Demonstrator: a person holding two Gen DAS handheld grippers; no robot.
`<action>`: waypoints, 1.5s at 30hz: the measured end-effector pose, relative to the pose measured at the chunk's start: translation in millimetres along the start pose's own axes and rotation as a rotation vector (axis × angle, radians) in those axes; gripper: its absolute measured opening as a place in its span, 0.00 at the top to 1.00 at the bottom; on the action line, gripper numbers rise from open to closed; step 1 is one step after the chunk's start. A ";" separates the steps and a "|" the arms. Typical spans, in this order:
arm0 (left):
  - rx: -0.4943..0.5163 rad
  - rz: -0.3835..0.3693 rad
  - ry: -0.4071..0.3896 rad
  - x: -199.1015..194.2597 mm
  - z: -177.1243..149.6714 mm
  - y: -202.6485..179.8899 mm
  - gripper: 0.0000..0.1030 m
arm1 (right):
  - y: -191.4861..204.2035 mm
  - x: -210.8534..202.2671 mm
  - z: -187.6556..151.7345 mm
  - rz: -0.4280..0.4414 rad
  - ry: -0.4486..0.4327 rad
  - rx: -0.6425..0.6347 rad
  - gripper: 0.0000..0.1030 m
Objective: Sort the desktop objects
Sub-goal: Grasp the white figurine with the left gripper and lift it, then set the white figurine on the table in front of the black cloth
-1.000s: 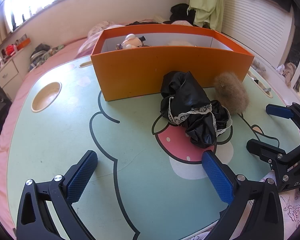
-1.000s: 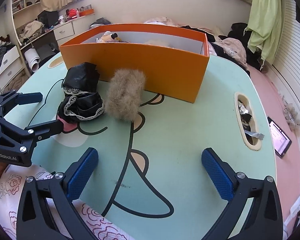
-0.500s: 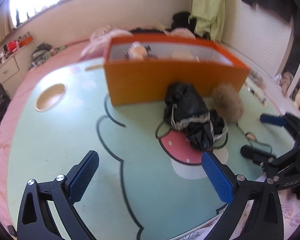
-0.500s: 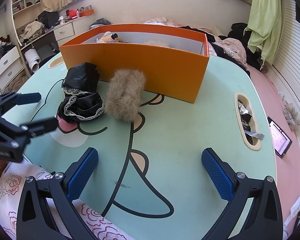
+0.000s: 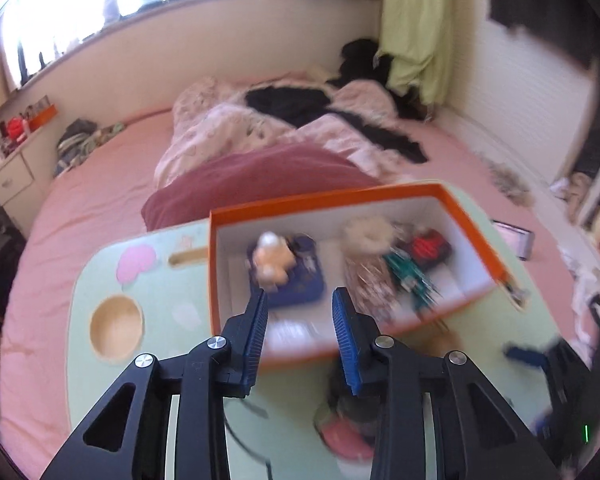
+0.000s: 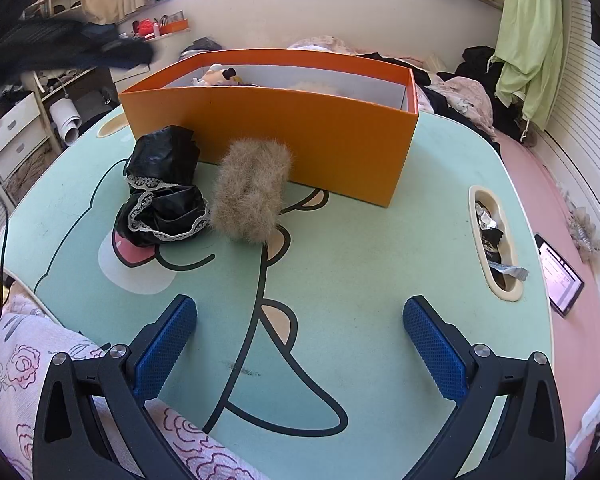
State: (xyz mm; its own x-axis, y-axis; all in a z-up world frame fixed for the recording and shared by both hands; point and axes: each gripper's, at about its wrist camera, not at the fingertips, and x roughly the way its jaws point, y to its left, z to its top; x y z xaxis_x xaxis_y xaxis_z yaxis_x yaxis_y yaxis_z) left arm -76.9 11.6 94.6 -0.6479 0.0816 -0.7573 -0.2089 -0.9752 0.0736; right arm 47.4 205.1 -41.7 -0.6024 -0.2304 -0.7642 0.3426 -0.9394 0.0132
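Note:
An orange box (image 6: 308,132) stands on the green cartoon table (image 6: 360,248). A black lace-trimmed cloth (image 6: 162,196) and a tan furry piece (image 6: 252,192) lie in front of it. My left gripper (image 5: 300,312) is raised above the box (image 5: 476,224), jaws narrowed with a small gap and nothing between them; the view is blurred. Inside the box lie a small doll (image 5: 270,260) and other items. My right gripper (image 6: 300,344) is open and empty over the table's near edge.
A slot tray (image 6: 496,236) with wrappers is set in the table's right side. A phone (image 6: 560,276) lies on the pink bed to the right. A round cup hole (image 5: 116,326) is at the table's left. Bedding lies behind the box.
My left gripper has lifted from table height to above the box, now looking down into it, and its jaws have closed most of the way. The right gripper has not moved.

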 end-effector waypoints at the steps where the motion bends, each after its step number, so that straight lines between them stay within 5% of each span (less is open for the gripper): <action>1: 0.017 0.039 0.011 10.1 8.2 -2.9 0.55 | 0.4 -0.6 0.3 0.000 0.000 0.000 0.00; 8: 0.133 0.189 0.109 57.7 26.8 -28.3 0.53 | 0.7 -0.1 -0.8 0.000 0.000 -0.001 0.00; 12: 0.116 0.190 0.173 78.2 25.2 -23.9 0.55 | 0.5 0.2 -1.5 0.000 0.000 -0.001 0.00; 15: 0.081 0.116 0.173 80.1 22.7 -17.2 0.69 | 0.1 1.5 -2.9 0.001 0.000 -0.001 0.00; 18: 0.048 0.065 0.157 71.9 17.3 -11.8 0.69 | 1.3 -1.4 -2.2 0.000 -0.002 -0.002 0.00; 26: -0.048 -0.134 -0.082 -9.6 10.4 2.8 0.69 | 1.8 -3.6 -2.8 0.000 -0.003 -0.004 0.00; 31: -0.048 -0.217 -0.180 -72.6 -26.3 0.7 0.69 | 1.2 -2.8 -3.9 0.001 -0.003 -0.004 0.00; 38: -0.116 -0.244 -0.095 -57.8 -103.0 9.5 0.69 | 0.7 -2.3 -4.7 0.003 -0.004 -0.007 0.00; 44: -0.119 -0.171 0.000 -4.4 -126.4 4.0 0.67 | 0.7 -2.4 -4.6 0.004 -0.004 -0.007 0.00; 45: -0.111 -0.165 -0.005 -3.5 -127.5 1.5 0.61 | 0.3 -1.9 -5.4 0.004 -0.004 -0.007 0.00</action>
State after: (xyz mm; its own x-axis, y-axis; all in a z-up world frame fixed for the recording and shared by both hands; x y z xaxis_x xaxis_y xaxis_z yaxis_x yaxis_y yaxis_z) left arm 18.4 -16.5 14.6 -0.6157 0.2426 -0.7497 -0.2301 -0.9653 -0.1234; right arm 52.5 206.6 -43.7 -0.6038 -0.2349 -0.7618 0.3501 -0.9366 0.0113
